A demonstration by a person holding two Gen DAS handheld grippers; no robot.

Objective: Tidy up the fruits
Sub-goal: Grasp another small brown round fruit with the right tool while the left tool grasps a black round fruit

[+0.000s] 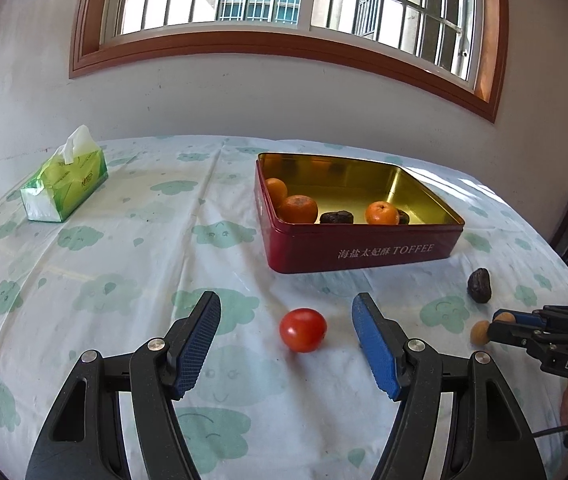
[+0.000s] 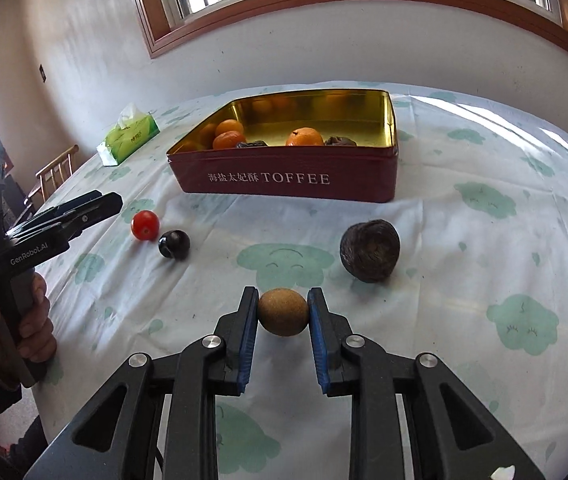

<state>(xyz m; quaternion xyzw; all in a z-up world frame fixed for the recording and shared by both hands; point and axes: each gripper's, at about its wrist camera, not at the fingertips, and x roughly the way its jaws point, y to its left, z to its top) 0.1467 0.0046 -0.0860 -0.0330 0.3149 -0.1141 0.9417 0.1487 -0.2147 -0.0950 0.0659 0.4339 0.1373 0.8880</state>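
Observation:
In the left wrist view a red tomato (image 1: 303,330) lies on the cloth just ahead of and between the blue pads of my left gripper (image 1: 286,304), which stands open and does not touch it. My right gripper (image 2: 283,293) is shut on a small tan round fruit (image 2: 283,312), held just above the cloth. The same gripper (image 1: 498,325) and fruit (image 1: 479,332) show at the right edge of the left wrist view. A red toffee tin (image 2: 284,178) behind holds three oranges (image 2: 305,137) and dark dried fruits. My left gripper (image 2: 113,202) hovers beside the tomato (image 2: 145,225).
A large dark wrinkled fruit (image 2: 370,250) lies right of my right gripper, and a small shiny black fruit (image 2: 174,244) lies next to the tomato. A green tissue pack (image 1: 64,188) sits at the far left. A wooden chair (image 2: 56,172) stands past the table's left edge.

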